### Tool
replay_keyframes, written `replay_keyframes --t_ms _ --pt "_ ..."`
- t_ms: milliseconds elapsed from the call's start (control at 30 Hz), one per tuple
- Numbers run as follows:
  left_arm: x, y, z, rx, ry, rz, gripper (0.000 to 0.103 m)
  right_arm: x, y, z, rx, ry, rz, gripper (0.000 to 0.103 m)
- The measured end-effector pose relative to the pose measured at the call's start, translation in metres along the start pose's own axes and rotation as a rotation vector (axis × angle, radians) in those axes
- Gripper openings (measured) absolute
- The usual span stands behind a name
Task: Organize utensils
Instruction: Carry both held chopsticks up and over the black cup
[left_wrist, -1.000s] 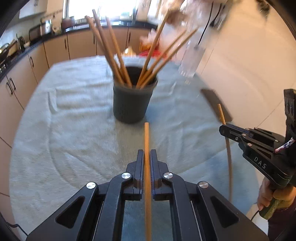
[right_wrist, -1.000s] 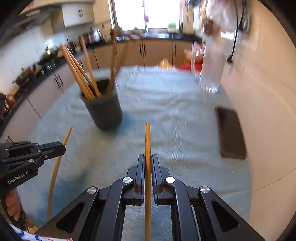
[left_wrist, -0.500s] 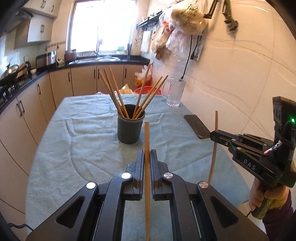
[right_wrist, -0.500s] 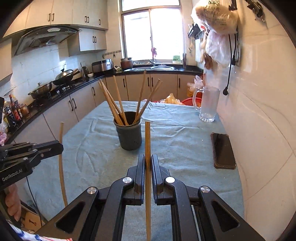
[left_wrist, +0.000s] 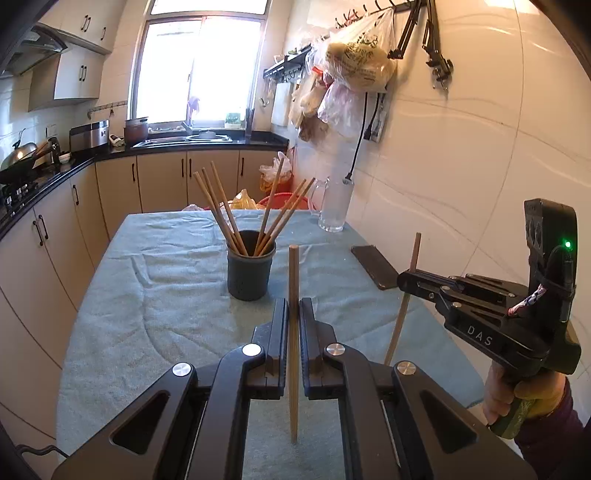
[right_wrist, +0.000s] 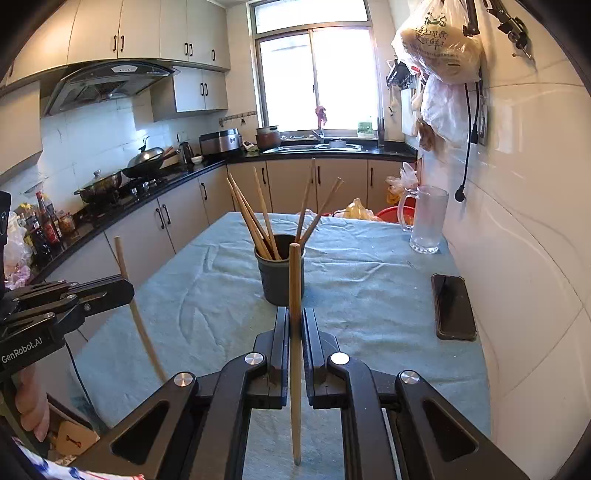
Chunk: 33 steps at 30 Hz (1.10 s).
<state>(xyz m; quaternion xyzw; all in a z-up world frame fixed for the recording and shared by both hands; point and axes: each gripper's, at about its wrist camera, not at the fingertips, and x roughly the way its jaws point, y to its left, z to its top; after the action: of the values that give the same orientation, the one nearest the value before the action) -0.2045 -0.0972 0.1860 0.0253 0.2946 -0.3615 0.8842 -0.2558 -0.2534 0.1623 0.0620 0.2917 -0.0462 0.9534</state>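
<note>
- Kitchen; table (left_wrist: 166, 295) under a teal cloth.
- Holder (left_wrist: 251, 271) mid-table, six chopsticks in.
- Left gripper (left_wrist: 293, 314) clamped on chopstick (left_wrist: 293, 280); right gripper (right_wrist: 294, 321) clamped on second chopstick (right_wrist: 294, 280).
- Both remain to be inserted.

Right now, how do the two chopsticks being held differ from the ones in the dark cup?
1. The held chopsticks, one in the left gripper and one in the right gripper, each stand alone; the cup's chopsticks are bunched.
2. The held ones are above the table, pinched between fingers; the others rest inside the dark cup.
3. The held ones stand nearly upright; the cup's fan outward.

All look like the same plain wood.
</note>
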Motion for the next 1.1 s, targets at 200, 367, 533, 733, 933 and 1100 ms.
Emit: replay_keyframes --t_ms 200,367,533,733,933,1100 --pt "0.002 0.003 0.005 -0.009 -0.014 0.018 0.005 0.006 0.003 0.003 -0.001 -0.001 0.015 0.007" --pt "0.008 0.007 0.01 -0.014 -0.012 0.028 0.005 0.008 0.003 0.005 -0.001 -0.005 0.017 0.007" --pt "0.012 0.012 0.017 -0.02 -0.016 0.035 0.005 0.012 0.003 0.01 0.0 -0.013 0.017 0.007" --pt "0.021 0.017 0.026 -0.001 0.0 0.074 0.005 0.019 0.001 0.018 0.004 -0.02 0.029 0.007" --pt "0.031 0.025 0.034 0.0 0.021 0.115 0.005 0.024 0.002 0.03 -0.001 -0.018 0.033 0.007" --pt "0.037 0.03 0.042 0.021 0.02 0.161 0.005 0.027 0.003 0.041 -0.011 -0.02 0.034 0.007"
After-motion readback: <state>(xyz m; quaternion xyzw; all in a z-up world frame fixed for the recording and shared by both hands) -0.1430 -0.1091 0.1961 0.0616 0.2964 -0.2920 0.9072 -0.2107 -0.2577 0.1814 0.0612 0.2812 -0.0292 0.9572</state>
